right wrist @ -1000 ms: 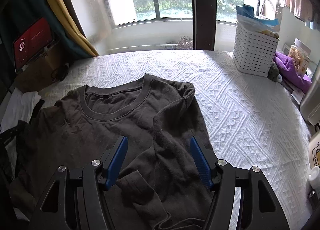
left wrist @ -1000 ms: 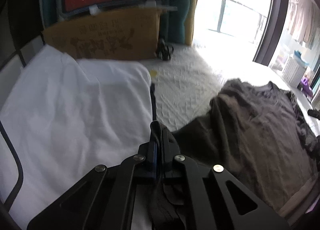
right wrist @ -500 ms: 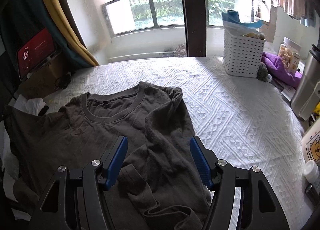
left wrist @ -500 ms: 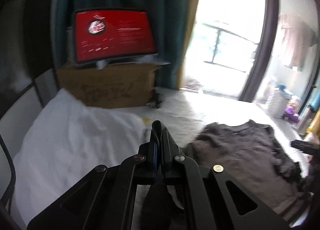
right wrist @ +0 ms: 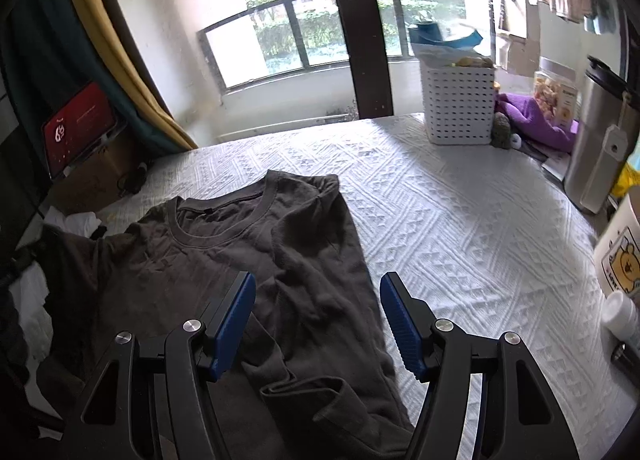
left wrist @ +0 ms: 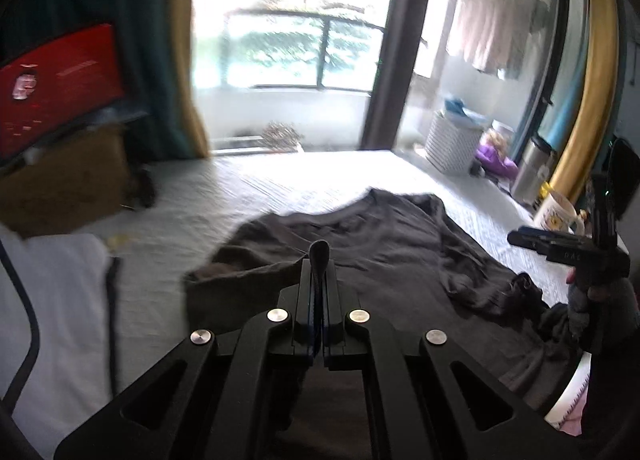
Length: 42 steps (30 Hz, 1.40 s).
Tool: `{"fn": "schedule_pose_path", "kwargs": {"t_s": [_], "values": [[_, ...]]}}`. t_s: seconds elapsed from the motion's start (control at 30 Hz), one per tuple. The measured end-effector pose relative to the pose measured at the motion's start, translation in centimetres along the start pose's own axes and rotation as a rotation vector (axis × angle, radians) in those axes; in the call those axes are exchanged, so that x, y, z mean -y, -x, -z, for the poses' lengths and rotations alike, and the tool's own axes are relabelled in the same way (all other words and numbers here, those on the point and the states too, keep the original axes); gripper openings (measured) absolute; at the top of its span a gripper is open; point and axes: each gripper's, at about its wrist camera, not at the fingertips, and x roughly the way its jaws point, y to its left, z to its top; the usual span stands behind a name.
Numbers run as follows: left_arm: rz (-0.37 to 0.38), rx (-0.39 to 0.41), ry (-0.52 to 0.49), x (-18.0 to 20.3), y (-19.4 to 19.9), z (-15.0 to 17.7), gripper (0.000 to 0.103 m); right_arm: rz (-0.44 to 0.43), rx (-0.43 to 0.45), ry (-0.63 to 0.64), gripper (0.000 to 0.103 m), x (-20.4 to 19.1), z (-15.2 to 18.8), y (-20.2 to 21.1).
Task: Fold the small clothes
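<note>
A dark grey long-sleeved shirt (right wrist: 240,244) lies face up on the white textured bedspread (right wrist: 460,220), its collar toward the window and its right sleeve folded over the body. My left gripper (left wrist: 319,260) is shut on a fold of the shirt's left edge and holds it lifted above the bed. The shirt also shows in the left wrist view (left wrist: 392,244). My right gripper (right wrist: 318,300) is open and empty, hovering over the shirt's lower right part. It shows from the side in the left wrist view (left wrist: 516,238).
A white garment (left wrist: 52,300) lies at the left. A cardboard box (left wrist: 60,188) with a red screen (left wrist: 60,76) stands behind it. A white basket (right wrist: 458,104), purple cloth (right wrist: 536,120), steel flask (right wrist: 596,140), mug (left wrist: 556,212) and bottles line the right edge.
My left gripper has lifted the shirt's left edge and swung right, from over the white garment toward the shirt's middle. My right gripper has drawn back slightly and stayed open.
</note>
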Motion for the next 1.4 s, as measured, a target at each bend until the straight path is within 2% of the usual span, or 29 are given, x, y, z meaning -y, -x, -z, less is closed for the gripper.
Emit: {"fn": "schedule_pose_path", "kwargs": {"t_s": [0.1, 0.27, 0.33, 0.37, 0.4, 0.47, 0.53, 0.6, 0.73, 0.83, 0.9, 1.03, 1.17, 1.27, 1.4], "values": [[0.018, -0.045, -0.013, 1.5, -2.1, 0.1, 0.001, 0.001, 0.001, -0.017, 0.067, 0.9, 0.4, 0.3], [0.074, -0.175, -0.004, 3.5, -5.7, 1.2, 0.002, 0.006, 0.002, -0.038, 0.067, 2.2, 1.0, 0.5], [0.094, -0.203, -0.012, 3.9, -6.2, 1.6, 0.005, 0.010, 0.003, -0.047, 0.067, 2.6, 1.1, 0.5], [0.105, -0.210, -0.008, 4.0, -6.2, 1.7, 0.017, 0.010, 0.004, -0.050, 0.067, 2.8, 1.1, 0.6], [0.116, -0.212, -0.001, 4.1, -6.0, 1.7, 0.041, 0.012, 0.004, -0.052, 0.067, 3.0, 1.1, 0.6], [0.138, -0.193, 0.008, 4.1, -5.1, 1.6, 0.063, 0.014, 0.006, -0.054, 0.067, 3.1, 1.0, 0.6], [0.154, -0.167, 0.003, 3.9, -3.4, 1.1, 0.063, 0.018, 0.009, -0.052, 0.067, 3.2, 0.9, 0.7], [0.138, -0.143, -0.007, 3.3, -2.0, 0.6, 0.063, 0.019, 0.015, -0.050, 0.067, 3.3, 0.7, 0.8], [0.062, -0.106, 0.017, -0.4, 0.1, -0.3, 0.063, 0.028, 0.020, -0.043, 0.067, 3.4, 0.2, 0.7], [-0.024, -0.104, 0.052, -4.1, -0.1, -0.2, 0.063, 0.038, 0.019, -0.029, 0.067, 3.5, -0.4, 0.3], [-0.042, -0.113, 0.092, -6.7, -0.9, 0.1, 0.063, 0.047, 0.014, -0.016, 0.067, 3.5, -1.0, -0.1], [-0.033, -0.145, 0.112, -9.7, -3.3, 1.2, 0.063, 0.033, 0.020, 0.013, 0.067, 3.6, -2.4, -0.7], [0.024, -0.199, 0.083, -10.0, -5.9, 2.0, 0.063, 0.040, -0.007, 0.029, 0.067, 4.2, -4.0, -2.5], [0.086, -0.209, 0.076, -9.9, -7.2, 2.1, 0.063, -0.016, -0.042, 0.041, 0.067, 4.6, -5.2, -4.5], [0.081, -0.219, 0.046, -9.4, -8.5, 2.0, 0.062, -0.089, -0.113, 0.077, 0.067, 4.2, -6.1, -8.1]]}}
